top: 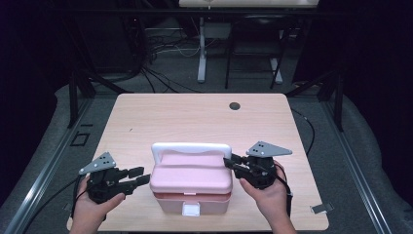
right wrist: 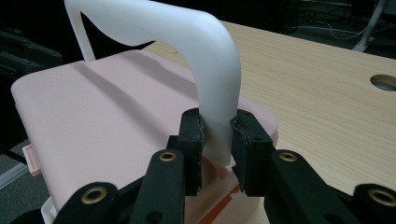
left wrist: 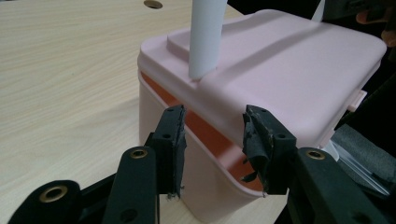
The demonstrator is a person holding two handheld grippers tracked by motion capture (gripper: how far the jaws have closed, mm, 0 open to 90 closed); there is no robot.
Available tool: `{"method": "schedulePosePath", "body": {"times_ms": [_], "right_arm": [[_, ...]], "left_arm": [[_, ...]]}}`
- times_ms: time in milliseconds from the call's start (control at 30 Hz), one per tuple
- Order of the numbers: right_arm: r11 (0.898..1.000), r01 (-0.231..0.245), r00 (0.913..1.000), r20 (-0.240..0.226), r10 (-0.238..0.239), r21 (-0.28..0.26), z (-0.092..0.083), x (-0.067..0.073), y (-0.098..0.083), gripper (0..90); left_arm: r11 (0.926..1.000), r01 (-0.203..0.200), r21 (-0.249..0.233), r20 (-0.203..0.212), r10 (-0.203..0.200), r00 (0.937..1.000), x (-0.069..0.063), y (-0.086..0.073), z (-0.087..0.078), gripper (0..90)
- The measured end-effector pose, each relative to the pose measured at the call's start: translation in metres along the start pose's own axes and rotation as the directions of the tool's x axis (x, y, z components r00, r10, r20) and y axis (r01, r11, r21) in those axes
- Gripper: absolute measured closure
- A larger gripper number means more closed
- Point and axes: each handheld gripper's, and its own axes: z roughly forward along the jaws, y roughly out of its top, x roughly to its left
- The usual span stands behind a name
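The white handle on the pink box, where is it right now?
In the high view the white handle stands upright over the far edge of the pink box, near the table's front middle; the right gripper clamps its right leg.

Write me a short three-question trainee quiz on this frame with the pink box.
1. True or false: the right gripper is shut on the white handle.
2. What stands between the left gripper's jaws? A) the lid's edge, untouched B) the white latch C) a cable
3. Fill in: the handle stands ____ above the lid.

Key:
1. True; its pads press on the handle's leg.
2. A; the jaws stand open at the corner of the box, apart from the lid.
3. Upright.
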Motion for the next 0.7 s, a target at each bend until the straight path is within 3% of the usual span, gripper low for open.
{"method": "schedulePosePath", "body": {"times_ms": [700], "right_arm": [[1.000,0.008,0.9999,0.007,-0.008,-0.003,0.000,0.001,0.001,74.2]], "left_arm": [[0.9997,0.002,0.024,0.003,-0.002,1.0000,-0.005,-0.024,0.002,61.1]]}}
